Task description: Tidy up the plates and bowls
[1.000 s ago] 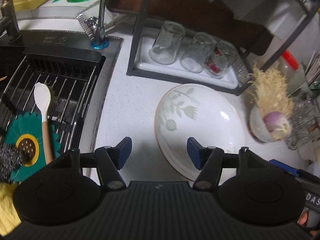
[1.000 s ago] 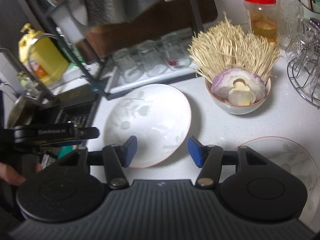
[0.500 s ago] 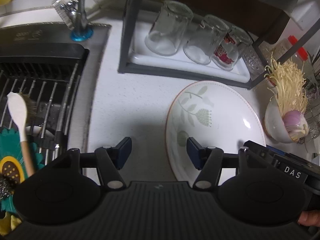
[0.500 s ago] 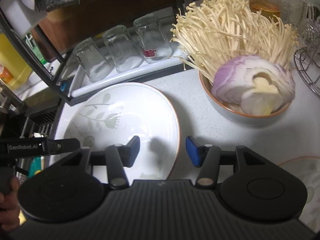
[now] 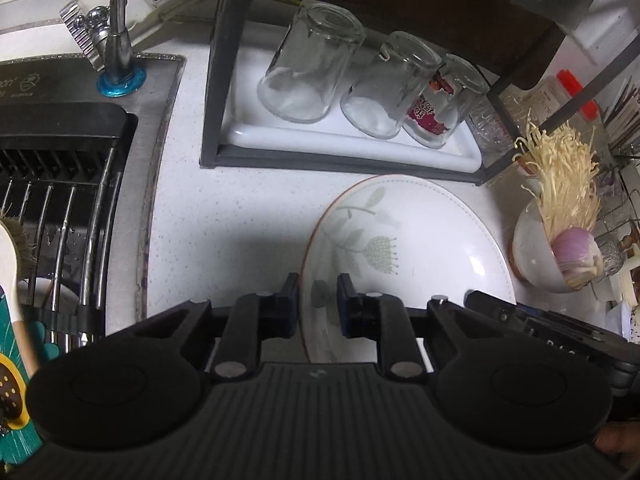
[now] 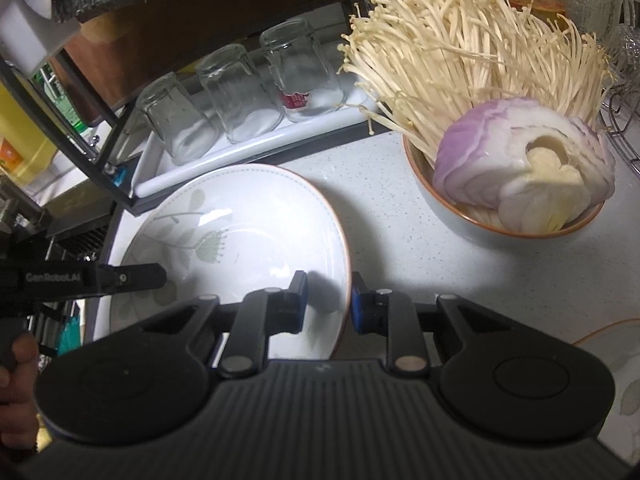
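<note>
A white plate with a leaf pattern and a brown rim (image 5: 420, 248) (image 6: 248, 232) lies on the speckled counter. My left gripper (image 5: 318, 304) straddles its left rim, one pad outside and one inside, and its jaws are closing onto the rim. My right gripper (image 6: 326, 304) straddles the right rim the same way, its jaws closing too. Each gripper shows in the other's view: the left gripper (image 6: 92, 278) over the plate's far side, the right gripper (image 5: 540, 324) at the lower right. A bowl (image 6: 480, 224) (image 5: 532, 256) holds enoki mushrooms and a cut onion.
A black rack with a white tray of upturned glasses (image 5: 320, 76) stands just behind the plate. The sink with a wire rack (image 5: 60, 208) and a tap (image 5: 118, 40) lies to the left. A second patterned plate (image 6: 616, 344) sits at the right, near a wire basket (image 6: 624, 112).
Both grippers have come down and forward to the plate. Their jaws, wide apart before, have narrowed across its left and right rims.
</note>
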Demonstrator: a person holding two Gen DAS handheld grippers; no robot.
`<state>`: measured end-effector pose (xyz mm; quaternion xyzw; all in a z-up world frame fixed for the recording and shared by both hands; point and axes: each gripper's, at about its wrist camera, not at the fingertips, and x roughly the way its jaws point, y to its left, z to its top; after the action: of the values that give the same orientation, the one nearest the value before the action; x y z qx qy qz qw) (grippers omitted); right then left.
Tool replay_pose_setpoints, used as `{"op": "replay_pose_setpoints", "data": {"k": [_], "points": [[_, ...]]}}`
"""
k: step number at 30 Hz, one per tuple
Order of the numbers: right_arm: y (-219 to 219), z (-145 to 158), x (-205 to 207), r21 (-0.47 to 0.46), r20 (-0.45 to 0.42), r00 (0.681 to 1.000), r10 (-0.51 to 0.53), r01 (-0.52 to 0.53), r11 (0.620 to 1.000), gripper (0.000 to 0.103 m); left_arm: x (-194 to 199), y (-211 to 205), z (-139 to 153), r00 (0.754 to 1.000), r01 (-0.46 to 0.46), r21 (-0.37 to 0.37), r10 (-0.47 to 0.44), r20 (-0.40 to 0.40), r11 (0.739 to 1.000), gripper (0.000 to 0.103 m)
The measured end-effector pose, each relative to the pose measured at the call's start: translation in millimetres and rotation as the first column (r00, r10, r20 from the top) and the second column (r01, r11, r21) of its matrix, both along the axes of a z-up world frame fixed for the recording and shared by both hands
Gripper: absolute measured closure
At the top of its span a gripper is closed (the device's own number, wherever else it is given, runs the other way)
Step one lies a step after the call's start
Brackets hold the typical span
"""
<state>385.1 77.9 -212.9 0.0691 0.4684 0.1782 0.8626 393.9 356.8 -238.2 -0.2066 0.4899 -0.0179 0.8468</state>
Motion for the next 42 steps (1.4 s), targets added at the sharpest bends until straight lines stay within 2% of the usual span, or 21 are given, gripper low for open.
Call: {"op": "replay_pose_setpoints", "data": {"k": [7, 19, 23, 31, 42], "points": [[-7.7, 6.9, -10.7, 0.011, 0.009, 1.0, 0.029, -0.029, 1.0, 0.079, -5.5, -1.2, 8.3, 0.999, 0.029, 0.004, -0.029, -0.024, 1.0, 0.081], [-40.0, 44.3, -41.7, 0.034, 0.056, 0.998, 0.015, -0.017, 0.999, 0.08, -30.5, -27.4, 52.4, 0.997, 0.075, 0.011, -0.075, 0.015, 0.997, 0.081], [-57.7, 59.2, -55.8, 0.045, 0.07, 0.998, -0.001, -0.002, 0.999, 0.08, -40.6, -44.7, 73.4, 0.995, 0.097, 0.018, -0.097, 0.022, 0.995, 0.081], [-96.8, 96.4, -84.0, 0.063, 0.117, 0.993, -0.019, 0.012, 0.998, 0.08, -56.5, -88.0, 115.0, 0.985, 0.142, 0.036, -0.144, 0.089, 0.989, 0.081], [-163.6, 123.8, -109.4, 0.057, 0.183, 0.981, -0.062, 0.052, 0.997, 0.079, -70.2, -157.9, 142.4, 0.974, 0.176, 0.032, -0.179, 0.138, 0.984, 0.081]]}}
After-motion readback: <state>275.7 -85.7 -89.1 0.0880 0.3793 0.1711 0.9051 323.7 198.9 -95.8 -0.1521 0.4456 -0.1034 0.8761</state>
